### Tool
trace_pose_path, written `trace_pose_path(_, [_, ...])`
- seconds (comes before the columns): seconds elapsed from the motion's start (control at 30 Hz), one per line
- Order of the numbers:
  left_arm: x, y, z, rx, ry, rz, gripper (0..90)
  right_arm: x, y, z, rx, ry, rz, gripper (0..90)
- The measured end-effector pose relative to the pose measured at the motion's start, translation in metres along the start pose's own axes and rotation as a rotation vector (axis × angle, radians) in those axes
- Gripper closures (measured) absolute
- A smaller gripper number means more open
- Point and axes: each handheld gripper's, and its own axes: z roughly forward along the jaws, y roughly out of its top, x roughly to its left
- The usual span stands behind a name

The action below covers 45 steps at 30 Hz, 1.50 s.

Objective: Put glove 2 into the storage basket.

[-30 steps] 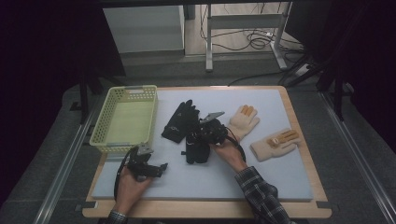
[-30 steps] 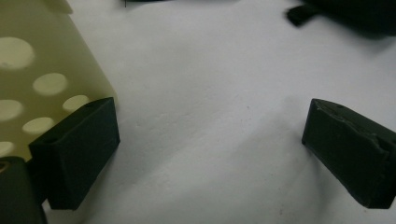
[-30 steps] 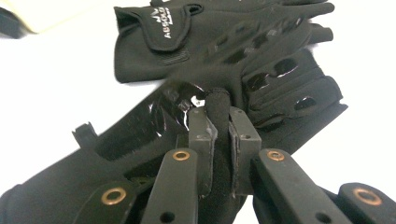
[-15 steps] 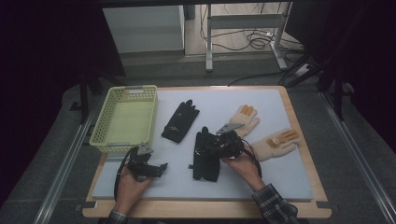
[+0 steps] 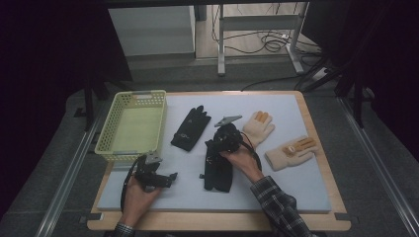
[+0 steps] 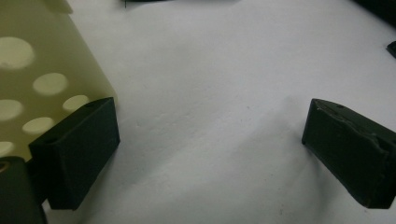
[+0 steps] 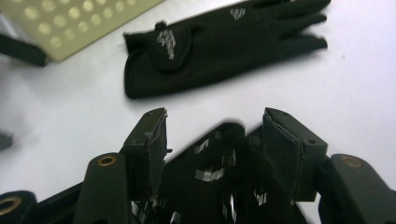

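Right tool [image 5: 217,148] tilted over black glove [image 5: 218,170], jaws parted

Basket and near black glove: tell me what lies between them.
In the high view, between the basket and the near black glove under the right gripper, only bare white mat; the far black glove sits farther back.

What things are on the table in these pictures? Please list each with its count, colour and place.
basket: 1, pale yellow-green, far left of the mat
black gloves: 2; one flat beside the basket, one near the middle front, under the right hand-held gripper
cream gloves: 2, with orange fingertips; one right of centre, one nearer the right edge
mat: 1, white, on the wooden table
left hand-held gripper: black, jaws open over bare mat by the basket
right hand-held gripper: black, jaws just opened, black glove between them, not pressed
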Motion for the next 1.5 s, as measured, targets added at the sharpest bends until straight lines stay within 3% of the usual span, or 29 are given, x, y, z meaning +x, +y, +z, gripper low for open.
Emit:
trace_pose_path(0.23, [0.0,0.0,0.0,0.0,0.0,0.001,4.0,-0.002,0.027,0.03,0.01,0.016,-0.018,40.7])
trace_pose_path(0.5, [0.0,0.0,0.0,0.0,-0.001,0.001,4.0,-0.002,0.042,0.056,0.024,0.003,-0.046,40.5])
trace_pose_path(0.77, [0.0,0.0,0.0,-0.001,-0.002,0.0,4.0,-0.003,0.054,0.087,0.049,0.001,-0.058,28.8])
trace_pose_path(0.87, [0.0,0.0,0.0,-0.001,-0.002,0.0,4.0,-0.001,0.055,0.102,0.091,-0.012,-0.1,27.2])
trace_pose_path(0.93, [0.0,0.0,0.0,-0.001,-0.001,0.0,3.9,-0.001,0.055,0.103,0.097,-0.016,-0.101,27.3])
trace_pose_path(1.0, [0.0,0.0,0.0,0.0,-0.002,0.0,3.9,-0.001,0.055,0.107,0.089,-0.022,-0.1,39.8])
trace_pose_path(1.03, [0.0,0.0,0.0,0.0,-0.002,0.0,3.9,-0.001,0.055,0.107,0.089,-0.022,-0.1,39.8])
trace_pose_path(1.07, [0.0,0.0,0.0,0.0,-0.002,0.0,3.9,-0.001,0.056,0.107,0.092,-0.001,-0.096,47.5])
trace_pose_path(1.1, [0.0,0.0,0.0,0.0,-0.002,0.0,3.9,0.0,0.056,0.106,0.095,0.002,-0.084,61.0])
trace_pose_path(1.13, [0.0,0.0,0.0,0.0,-0.002,0.0,3.9,0.002,0.056,0.105,0.096,0.018,-0.084,67.1])
trace_pose_path(1.17, [0.0,0.0,0.0,0.0,-0.002,0.0,3.9,0.002,0.056,0.105,0.096,0.018,-0.084,67.1])
trace_pose_path(1.23, [0.0,0.0,0.0,0.0,-0.002,0.0,3.9,0.006,0.056,0.104,0.096,0.005,-0.084,79.7])
trace_pose_path(1.4, [0.0,0.0,0.0,0.0,-0.002,0.0,3.9,0.004,0.058,0.102,0.095,0.002,-0.079,86.2])
trace_pose_path(1.5, [0.0,0.0,0.0,0.0,-0.002,0.0,3.9,0.008,0.059,0.096,0.102,-0.014,-0.137,86.9])
